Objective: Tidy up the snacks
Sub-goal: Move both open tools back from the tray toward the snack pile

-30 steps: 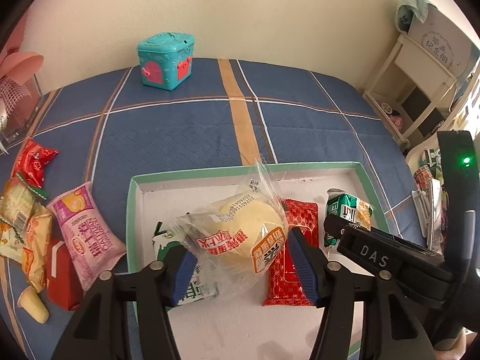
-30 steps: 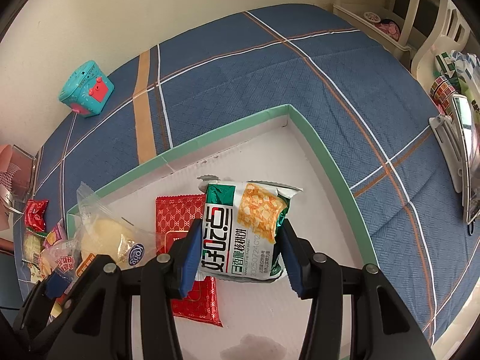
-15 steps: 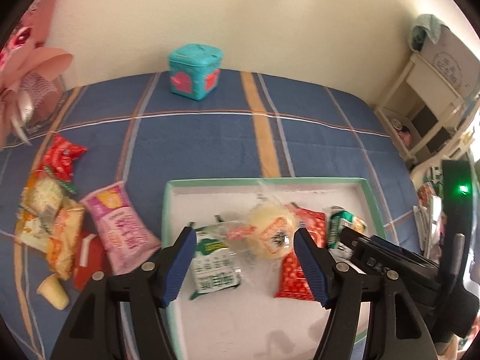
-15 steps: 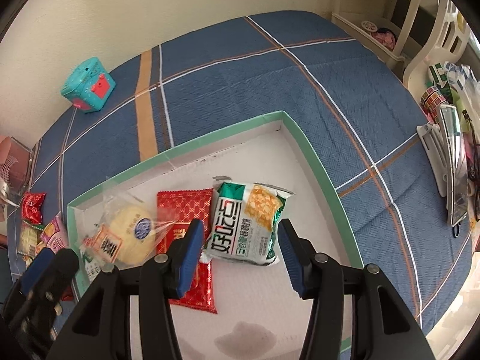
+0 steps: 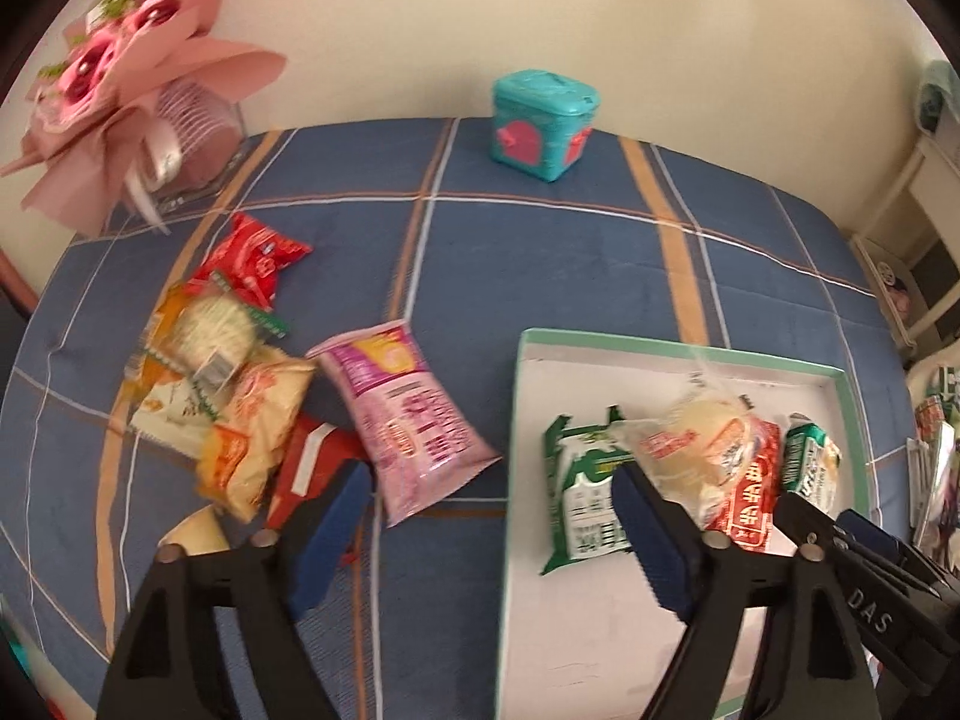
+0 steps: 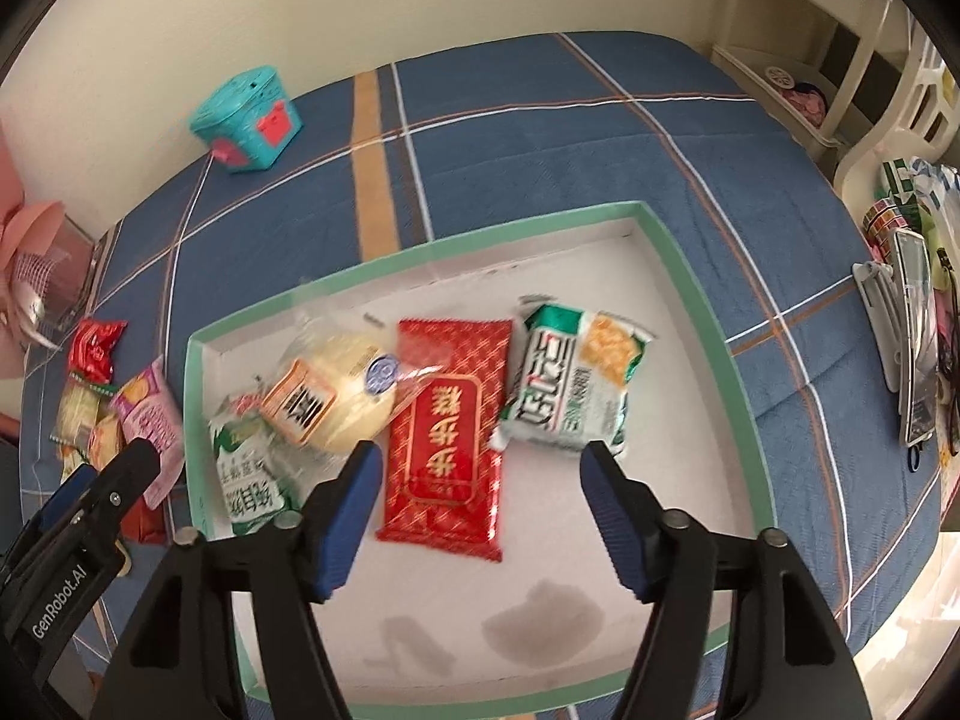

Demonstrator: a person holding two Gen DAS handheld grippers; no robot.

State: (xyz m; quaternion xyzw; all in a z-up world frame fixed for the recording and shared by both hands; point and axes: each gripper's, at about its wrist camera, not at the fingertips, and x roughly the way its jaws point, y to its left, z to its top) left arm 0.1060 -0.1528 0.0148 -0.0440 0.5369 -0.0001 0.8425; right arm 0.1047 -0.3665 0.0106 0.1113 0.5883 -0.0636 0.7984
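Observation:
A white tray with a green rim holds a green-white pack, a clear-bagged bun, a red pack and a green biscuit pack. My right gripper is open and empty above the tray's front. My left gripper is open and empty over the tray's left rim. A pink pack, an orange pack, a red box, a noodle pack and a red pouch lie left of the tray.
A teal toy box stands at the back of the blue plaid cloth. A pink bouquet stands at the back left. A white shelf and clutter are at the right edge.
Both grippers let go of their packs, opened wide and drew back. The bun and the biscuit pack now lie in the tray. The left gripper swung left toward the loose snacks.

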